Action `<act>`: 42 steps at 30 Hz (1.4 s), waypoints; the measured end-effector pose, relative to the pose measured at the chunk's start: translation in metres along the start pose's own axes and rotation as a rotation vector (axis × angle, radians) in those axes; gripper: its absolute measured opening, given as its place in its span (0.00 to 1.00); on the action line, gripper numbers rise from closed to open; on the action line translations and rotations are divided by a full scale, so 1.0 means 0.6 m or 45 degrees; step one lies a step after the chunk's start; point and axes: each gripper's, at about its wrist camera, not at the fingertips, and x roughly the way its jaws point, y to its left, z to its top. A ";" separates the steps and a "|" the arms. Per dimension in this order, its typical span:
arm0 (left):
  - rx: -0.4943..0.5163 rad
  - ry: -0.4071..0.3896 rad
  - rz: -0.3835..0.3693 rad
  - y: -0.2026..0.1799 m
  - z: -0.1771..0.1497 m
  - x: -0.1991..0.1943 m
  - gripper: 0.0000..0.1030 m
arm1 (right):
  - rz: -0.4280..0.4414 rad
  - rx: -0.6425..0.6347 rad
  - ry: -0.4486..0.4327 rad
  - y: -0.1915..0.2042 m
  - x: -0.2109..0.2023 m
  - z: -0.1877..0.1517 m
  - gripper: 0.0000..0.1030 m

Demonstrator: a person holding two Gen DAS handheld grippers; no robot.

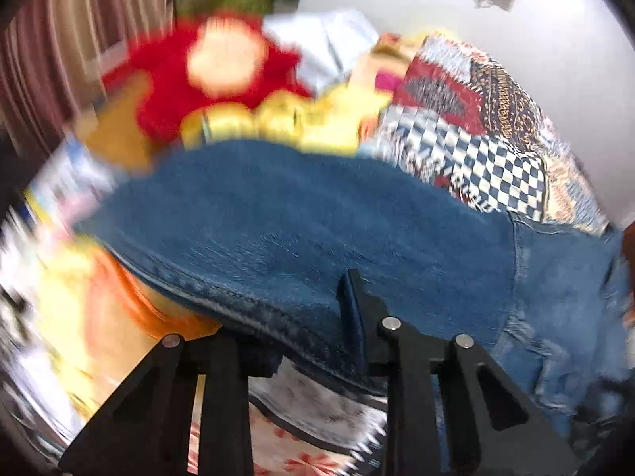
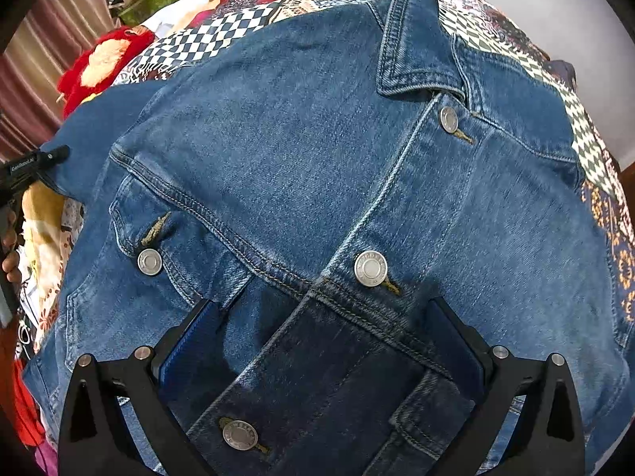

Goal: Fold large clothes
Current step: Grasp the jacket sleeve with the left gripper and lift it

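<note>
A blue denim jacket (image 2: pixel 301 166) lies front up, buttoned, on a patchwork bedspread (image 2: pixel 595 158), collar toward the far right. My right gripper (image 2: pixel 321 305) hovers open over the jacket's front placket, its fingers spread wide to either side of a metal button (image 2: pixel 370 268). In the blurred left wrist view the jacket's sleeve (image 1: pixel 297 214) runs across the frame. My left gripper (image 1: pixel 309 317) is shut on the sleeve's stitched edge, with one finger (image 1: pixel 353 309) on top and the other under the cloth. The right wrist view shows that left gripper (image 2: pixel 35 162) at the far left.
A red plush toy (image 1: pixel 222 59) and yellow cloth (image 1: pixel 278 119) lie beyond the sleeve. Striped curtains (image 1: pixel 59 39) hang at the left, and a white wall (image 2: pixel 535 0) stands behind the bed. A person's fingers (image 2: pixel 10 254) show at the left edge. Floral cloth (image 1: pixel 317 416) lies below the left gripper.
</note>
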 end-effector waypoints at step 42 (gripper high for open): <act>-0.181 0.344 -0.508 0.047 -0.001 0.015 0.56 | 0.027 0.046 -0.183 -0.020 -0.163 -0.052 1.00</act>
